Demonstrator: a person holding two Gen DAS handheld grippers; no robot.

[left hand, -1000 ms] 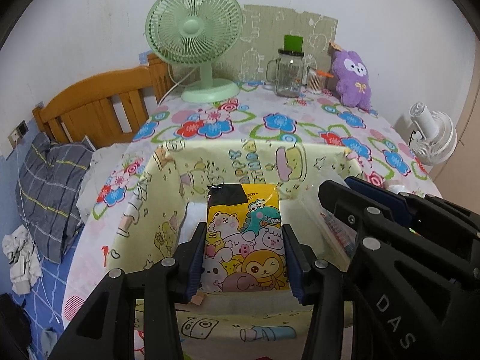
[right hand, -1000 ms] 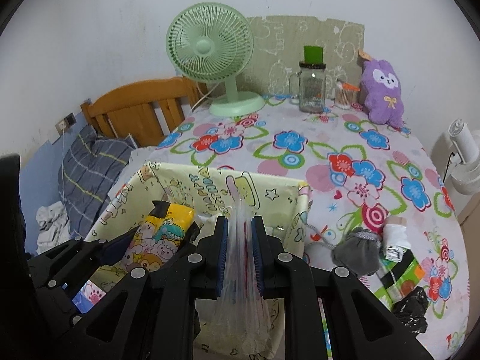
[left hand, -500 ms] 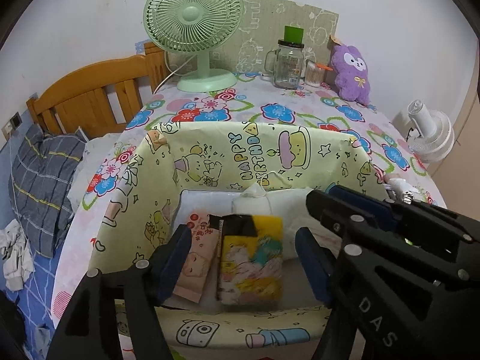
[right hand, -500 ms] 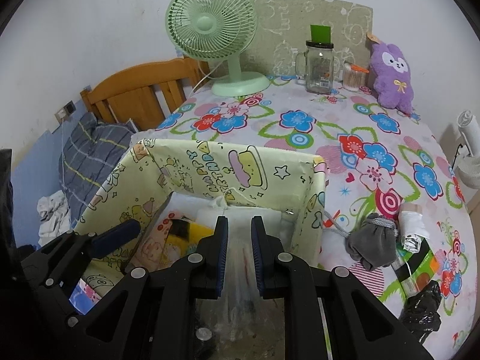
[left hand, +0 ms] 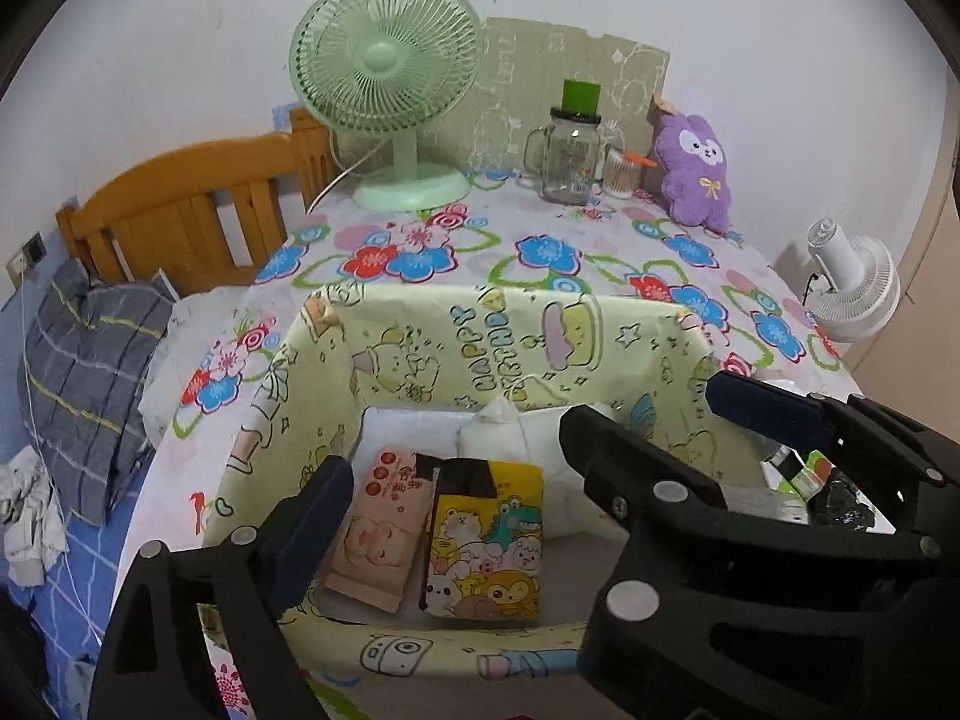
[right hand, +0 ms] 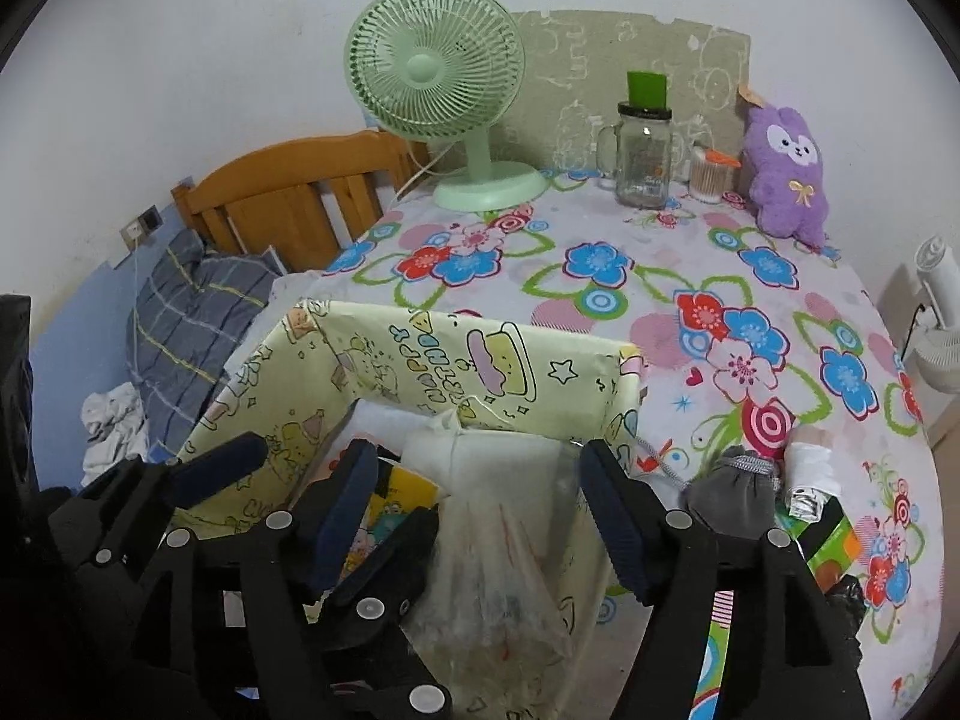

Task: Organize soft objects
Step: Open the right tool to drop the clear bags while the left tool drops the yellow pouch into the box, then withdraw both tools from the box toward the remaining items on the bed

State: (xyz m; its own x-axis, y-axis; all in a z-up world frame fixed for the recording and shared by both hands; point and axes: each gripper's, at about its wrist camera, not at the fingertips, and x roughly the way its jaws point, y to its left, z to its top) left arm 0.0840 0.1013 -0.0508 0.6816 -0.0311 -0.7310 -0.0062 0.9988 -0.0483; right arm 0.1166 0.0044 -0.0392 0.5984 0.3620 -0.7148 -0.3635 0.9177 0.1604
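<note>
A yellow cartoon-print box [left hand: 516, 348] [right hand: 456, 354] stands on the flowered table. Inside lie a yellow animal-print pack [left hand: 486, 546], a pink baby-print pack [left hand: 378, 534] and white soft packs [left hand: 510, 432]. My left gripper [left hand: 456, 468] is open and empty above the two packs. My right gripper [right hand: 480, 504] is open over the box's right part, and a clear plastic bag [right hand: 486, 576] lies loose between its fingers. The right gripper's black body [left hand: 750, 516] crosses the left wrist view.
A green fan [right hand: 438, 72], a glass jar [right hand: 645, 150] and a purple plush [right hand: 786, 174] stand at the table's back. A grey pouch [right hand: 732, 492] and small items lie right of the box. A wooden bed with a checked pillow [left hand: 84, 360] is left. A white fan [left hand: 852, 282] is right.
My left gripper let go of the yellow pack, which now lies flat in the box beside the pink one. My right gripper opened and released the clear bag over the box.
</note>
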